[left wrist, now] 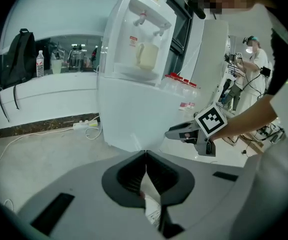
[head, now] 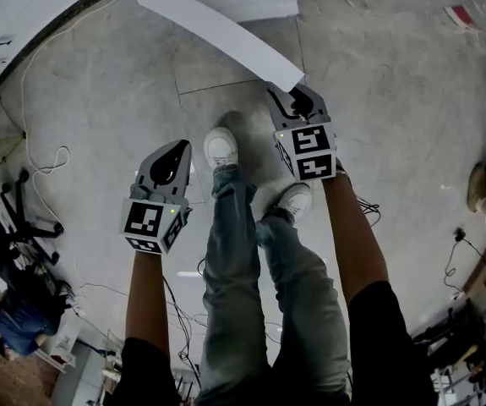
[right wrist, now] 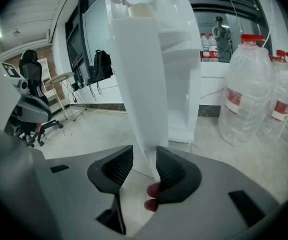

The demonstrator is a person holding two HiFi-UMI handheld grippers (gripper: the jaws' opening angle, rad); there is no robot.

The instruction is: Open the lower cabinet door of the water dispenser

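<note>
Two tools are in play, one in each of the person's hands. The right tool (right wrist: 144,156) has its dark ribbed jaws narrowed onto the free edge of the tall white lower cabinet door (right wrist: 141,84), which stands between the pads and fills the gap from one to the other. The door stands swung out from the white water dispenser (left wrist: 133,59), and the right gripper view sees it nearly edge-on, with the open lower compartment (right wrist: 184,84) behind it. In the head view the door runs as a long white strip from the top of the picture down to this tool's tip.

The left tool (left wrist: 146,156) has its jaws pressed together at the tips with nothing between them. It hangs over the grey tiled floor (head: 395,142), well apart from the door, left of the person's white shoes (head: 221,149).

Several large clear plastic water bottles (right wrist: 246,84) stand on the floor just right of the dispenser. A black backpack (left wrist: 16,59) leans against the white counter (left wrist: 48,91) to its left.
</note>
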